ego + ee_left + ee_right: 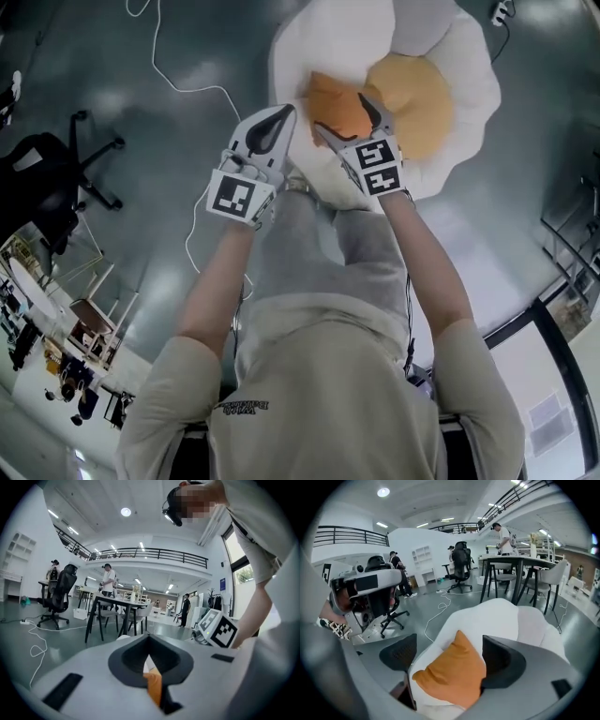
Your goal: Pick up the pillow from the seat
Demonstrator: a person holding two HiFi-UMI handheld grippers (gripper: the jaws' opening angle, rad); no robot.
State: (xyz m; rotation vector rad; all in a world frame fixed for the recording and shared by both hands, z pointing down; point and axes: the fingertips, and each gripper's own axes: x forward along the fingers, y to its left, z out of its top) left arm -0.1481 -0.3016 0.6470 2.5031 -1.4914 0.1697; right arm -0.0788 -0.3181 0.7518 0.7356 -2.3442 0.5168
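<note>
Now noted orange pillow (335, 106) lying on white seat (370, 33). Found right gripper (451, 658) spread wide, straddling pillow without pressing, presumably sized for its soft bulk. Found left gripper (278, 122) clenched, empty, just beside pillow, probably kept for steadying.

Counts:
- 2 grippers: left gripper (288, 112) and right gripper (340, 114). Each has 2 fingers (506, 662) and 1 marker cube: left cube (239, 197), right cube (380, 167).
- 1 orange pillow (333, 98).
- 1 white seat (328, 37) with 1 round yellow centre (417, 103).
- 1 person holding the rig (328, 394).
- Background people, left gripper view: 3 I can make out. They are the person at far left (55, 566), the person in white top (108, 579) and the person in dark clothes (186, 609).
- Black office chairs, right gripper view: 2, near chair (393, 616) and far chair (461, 566).
- 1 dark-legged desk (117, 603).
- 1 white cable (173, 80) on the floor (84, 66).
</note>
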